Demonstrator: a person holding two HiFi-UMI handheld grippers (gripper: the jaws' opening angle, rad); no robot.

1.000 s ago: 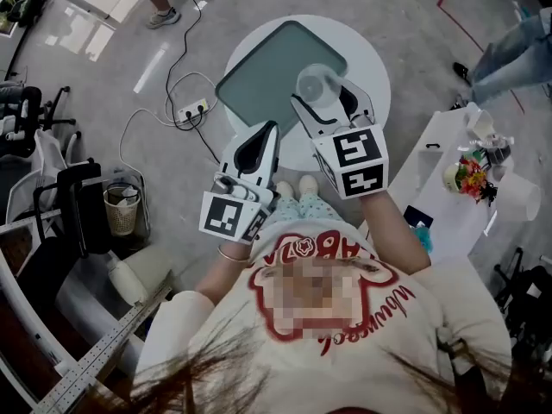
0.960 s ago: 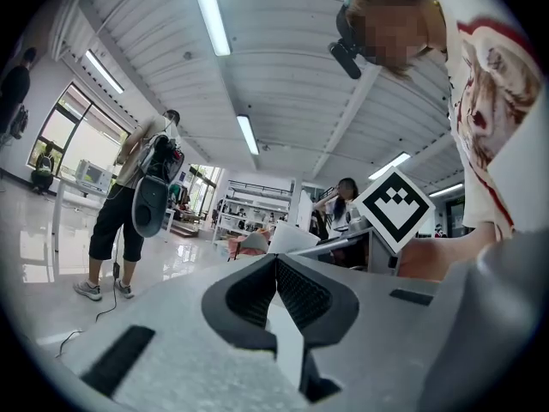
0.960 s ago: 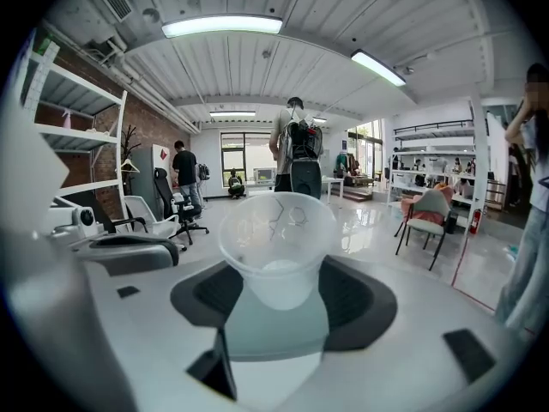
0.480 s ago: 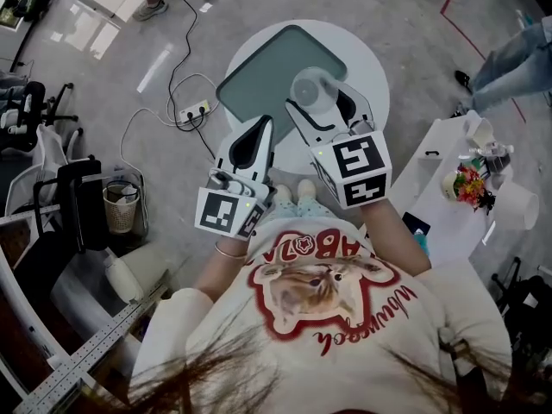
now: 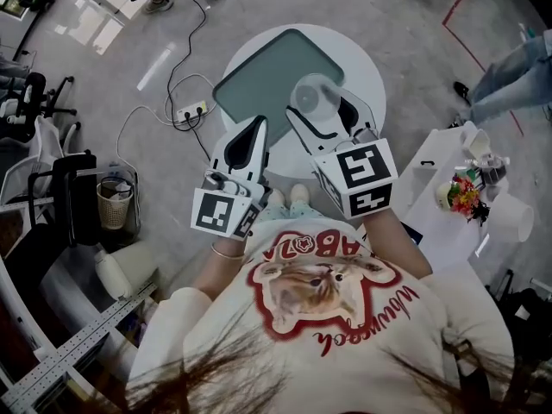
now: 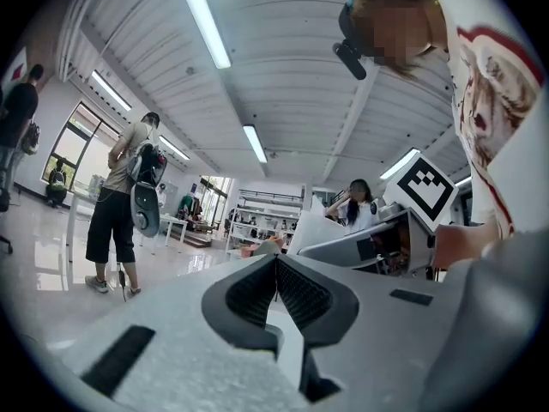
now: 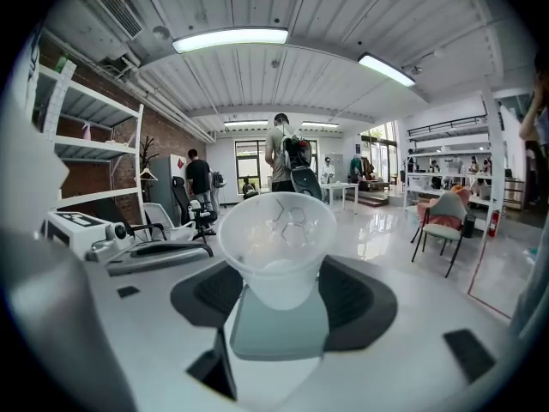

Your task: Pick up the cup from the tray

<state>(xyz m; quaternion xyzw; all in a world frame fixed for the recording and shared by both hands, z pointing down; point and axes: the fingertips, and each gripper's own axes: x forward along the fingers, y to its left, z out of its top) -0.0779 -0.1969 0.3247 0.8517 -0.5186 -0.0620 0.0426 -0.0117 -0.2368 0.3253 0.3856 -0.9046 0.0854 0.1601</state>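
A clear plastic cup (image 5: pixel 314 91) sits between the jaws of my right gripper (image 5: pixel 322 104), lifted over the near right corner of the grey-green tray (image 5: pixel 259 69). In the right gripper view the cup (image 7: pixel 276 245) stands rim up with its base pinched by the right gripper (image 7: pixel 279 292), and a patch of the tray (image 7: pixel 279 329) shows below it. My left gripper (image 5: pixel 257 126) hangs at the near edge of the round white table (image 5: pixel 373 69), jaws shut and empty. The left gripper (image 6: pixel 275 263) points out across the room.
A white side table (image 5: pixel 448 201) with flowers (image 5: pixel 464 188) stands at the right. A power strip (image 5: pixel 191 109) with cables lies on the floor left of the round table. A bin (image 5: pixel 110 205) and chairs are further left. People stand nearby.
The right gripper keeps the cup and has barely moved over the tray's near corner. The left gripper stays shut at the table's edge. The head view has shifted slightly.
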